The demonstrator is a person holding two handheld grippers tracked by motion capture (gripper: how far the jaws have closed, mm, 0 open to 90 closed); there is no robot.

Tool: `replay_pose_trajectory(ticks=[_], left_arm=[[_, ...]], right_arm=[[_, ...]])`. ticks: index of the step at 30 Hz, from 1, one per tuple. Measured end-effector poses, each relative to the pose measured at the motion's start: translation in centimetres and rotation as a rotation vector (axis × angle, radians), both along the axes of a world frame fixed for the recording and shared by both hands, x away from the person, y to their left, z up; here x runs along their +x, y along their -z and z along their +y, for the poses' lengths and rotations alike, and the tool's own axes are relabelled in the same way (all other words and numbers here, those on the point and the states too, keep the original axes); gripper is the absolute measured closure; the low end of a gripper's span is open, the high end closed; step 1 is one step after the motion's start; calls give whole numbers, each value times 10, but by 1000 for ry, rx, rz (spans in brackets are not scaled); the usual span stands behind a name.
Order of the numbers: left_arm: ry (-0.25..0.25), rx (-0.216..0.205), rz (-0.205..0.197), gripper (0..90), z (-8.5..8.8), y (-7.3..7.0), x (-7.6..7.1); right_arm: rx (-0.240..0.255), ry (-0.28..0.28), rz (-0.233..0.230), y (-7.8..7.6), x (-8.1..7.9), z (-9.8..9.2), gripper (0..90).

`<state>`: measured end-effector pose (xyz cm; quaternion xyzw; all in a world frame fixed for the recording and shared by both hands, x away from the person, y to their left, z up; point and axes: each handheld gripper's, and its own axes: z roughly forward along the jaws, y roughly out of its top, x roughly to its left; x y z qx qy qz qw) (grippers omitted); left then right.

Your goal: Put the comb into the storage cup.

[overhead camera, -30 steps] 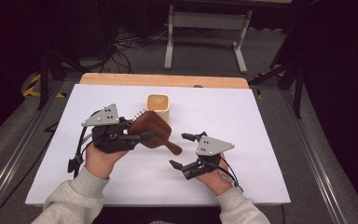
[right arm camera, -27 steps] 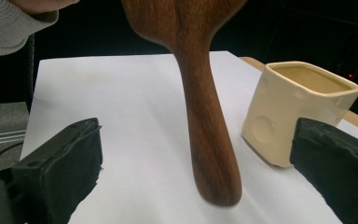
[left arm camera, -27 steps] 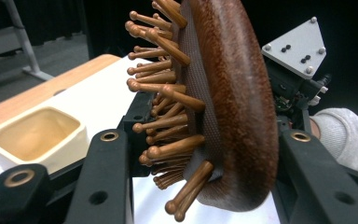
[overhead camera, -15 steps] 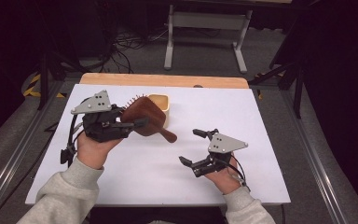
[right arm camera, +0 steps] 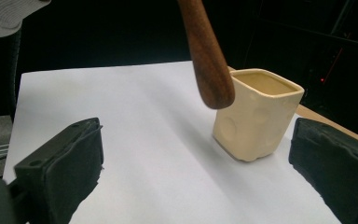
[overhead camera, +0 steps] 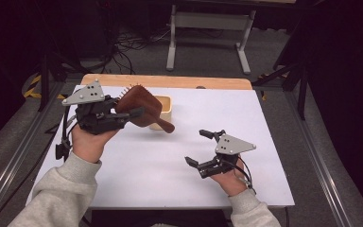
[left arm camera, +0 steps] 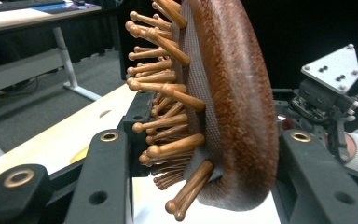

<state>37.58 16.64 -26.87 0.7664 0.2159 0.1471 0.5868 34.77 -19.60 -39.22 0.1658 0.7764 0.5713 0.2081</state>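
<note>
The left gripper (overhead camera: 131,113) is clamped on the head of a wooden hairbrush (overhead camera: 139,108) and holds it in the air above the table (overhead camera: 274,123), the handle slanting down toward the cream cup (overhead camera: 166,105) just behind it. The right gripper (overhead camera: 203,149) waits near, jaws apart and empty. The step seems to be putting the brush in the cup. To do it well, I would tilt the handle more upright, center its tip over the opening, and lower slowly so the cup does not tip.

Around the cream cup (overhead camera: 163,109) the tabletop (overhead camera: 264,123) lies bare rightward; the raised hairbrush (overhead camera: 142,111) crowds its left and front.
</note>
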Motion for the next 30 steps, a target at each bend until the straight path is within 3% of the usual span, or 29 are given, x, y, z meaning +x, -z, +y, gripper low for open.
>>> replay_pose_trajectory(ticks=[18, 30], left_arm=[[-76, -30, -31, 556, 3, -7, 14], [-147, -43, -59, 552, 4, -3, 28]], right_arm=[[-4, -3, 10, 1, 2, 0, 36], [-2, -3, 4, 1, 1, 0, 37]])
